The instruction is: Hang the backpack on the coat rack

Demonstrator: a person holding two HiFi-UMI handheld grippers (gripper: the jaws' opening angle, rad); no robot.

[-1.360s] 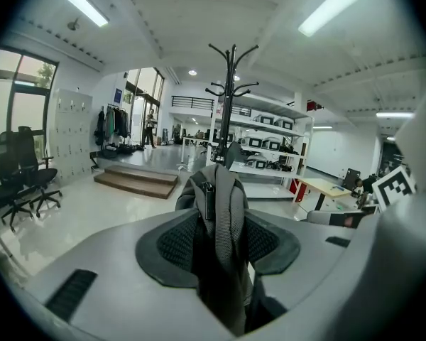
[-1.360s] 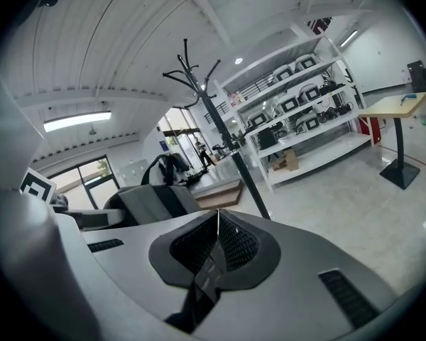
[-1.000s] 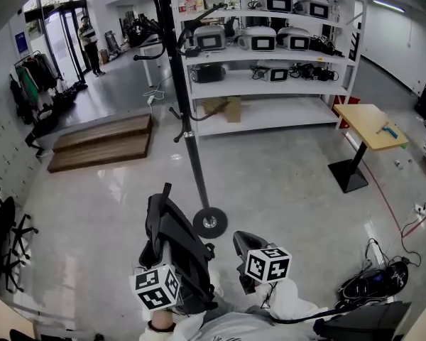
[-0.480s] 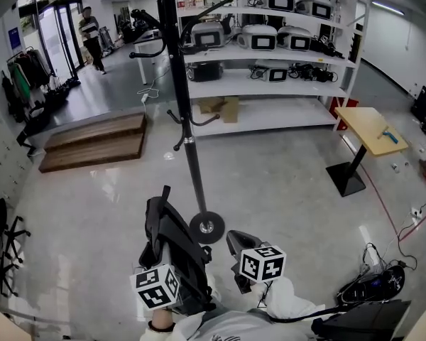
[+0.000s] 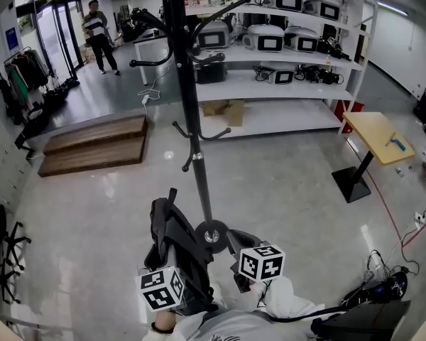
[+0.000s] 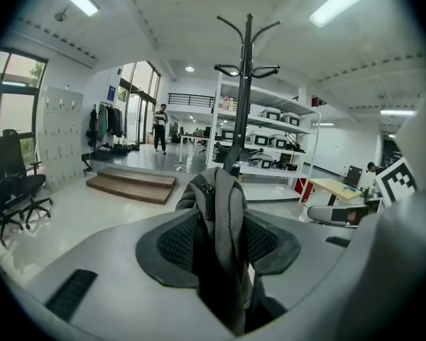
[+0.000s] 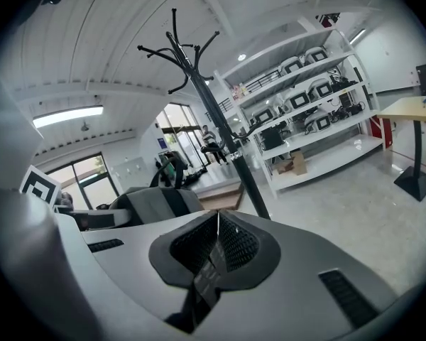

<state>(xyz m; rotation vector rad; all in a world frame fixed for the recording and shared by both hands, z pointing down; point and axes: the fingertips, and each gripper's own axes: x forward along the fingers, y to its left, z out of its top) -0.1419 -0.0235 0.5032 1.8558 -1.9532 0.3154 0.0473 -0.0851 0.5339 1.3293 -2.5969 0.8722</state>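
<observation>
The coat rack (image 5: 192,119) has come closer since the earlier frame: its round base (image 5: 211,234) now lies just beyond my two tongs. My left tongs (image 6: 216,244) are clamped on a thick fold of the dark backpack (image 5: 176,244), which I hold up in front of me. My right tongs (image 7: 216,244) are closed on its thin black strap (image 7: 202,283). The floor (image 5: 291,183) is pale and glossy. Further away stand a small yellow table (image 5: 376,137) at the right, wooden steps (image 5: 92,144) at the left, white shelves (image 5: 284,84) with devices, and a person (image 5: 99,34) near the glass doors.

The backpack (image 6: 224,219) is matt grey woven cloth with a black webbing strap (image 7: 207,278), the rack (image 5: 190,112) smooth black metal, the floor (image 5: 284,183) glossy and reflective, the steps (image 5: 92,144) brown wood, the table (image 5: 373,130) pale wood.
</observation>
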